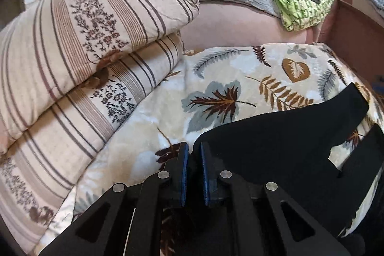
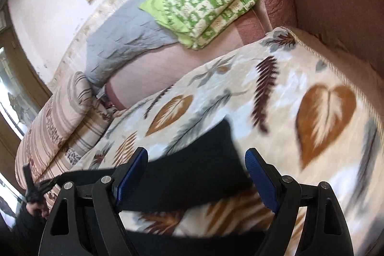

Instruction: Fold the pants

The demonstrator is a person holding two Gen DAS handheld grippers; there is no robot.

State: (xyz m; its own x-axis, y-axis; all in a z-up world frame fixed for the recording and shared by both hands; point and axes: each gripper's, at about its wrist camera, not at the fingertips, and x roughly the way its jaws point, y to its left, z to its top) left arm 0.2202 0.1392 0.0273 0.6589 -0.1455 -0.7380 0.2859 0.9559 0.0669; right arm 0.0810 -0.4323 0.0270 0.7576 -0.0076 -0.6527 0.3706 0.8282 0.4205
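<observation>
Left tongs (image 1: 193,155) clenched on black pants (image 1: 283,136); right tongs (image 2: 195,160) released above leaf-print blanket (image 2: 288,88); striped pillows (image 1: 96,40) left-view close.

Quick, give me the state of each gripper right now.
Left gripper: closed, pinching an edge of the black pants.
Right gripper: open, holding nothing; the pants lie between and beyond its fingers.
</observation>
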